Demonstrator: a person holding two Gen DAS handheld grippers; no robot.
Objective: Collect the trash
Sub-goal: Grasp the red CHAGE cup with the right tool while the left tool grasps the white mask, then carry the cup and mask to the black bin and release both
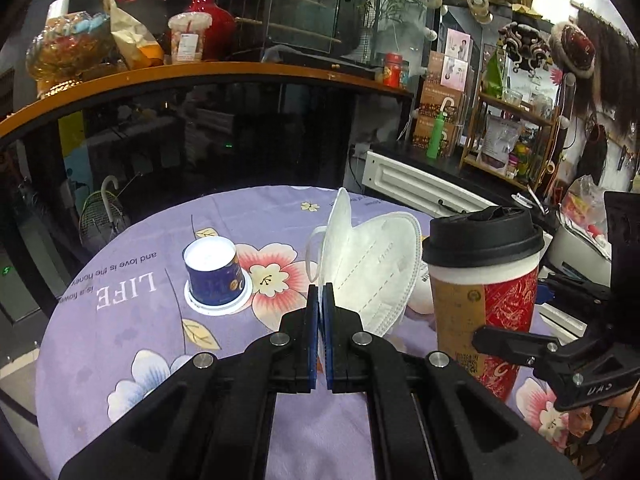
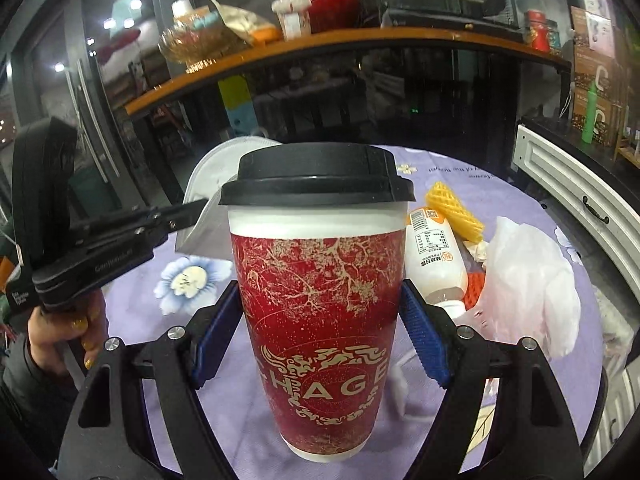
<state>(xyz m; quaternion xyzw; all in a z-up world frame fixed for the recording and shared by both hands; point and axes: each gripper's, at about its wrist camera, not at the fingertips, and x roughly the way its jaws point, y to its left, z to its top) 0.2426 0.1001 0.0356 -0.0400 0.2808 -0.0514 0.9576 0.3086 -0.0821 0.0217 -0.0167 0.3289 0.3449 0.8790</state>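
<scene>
My left claw (image 1: 322,292) is clamped tight on a white face mask (image 1: 372,264), lifted above the table (image 1: 120,320). My right claw (image 2: 320,312) grips the red lidded paper cup (image 2: 320,320) by its sides. Upturned blue yogurt cup (image 1: 214,272) sits on the cloth.

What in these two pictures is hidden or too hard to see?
- Left wrist view: the face mask runs down behind the shut left gripper, so its pinched lower edge is hidden.
- Right wrist view: the red cup, clamped in the right gripper, covers the table behind it and most of the mask.
- Right wrist view: the white bottle label is too small to read.
- Either view: what the cup holds, under its black lid.
</scene>
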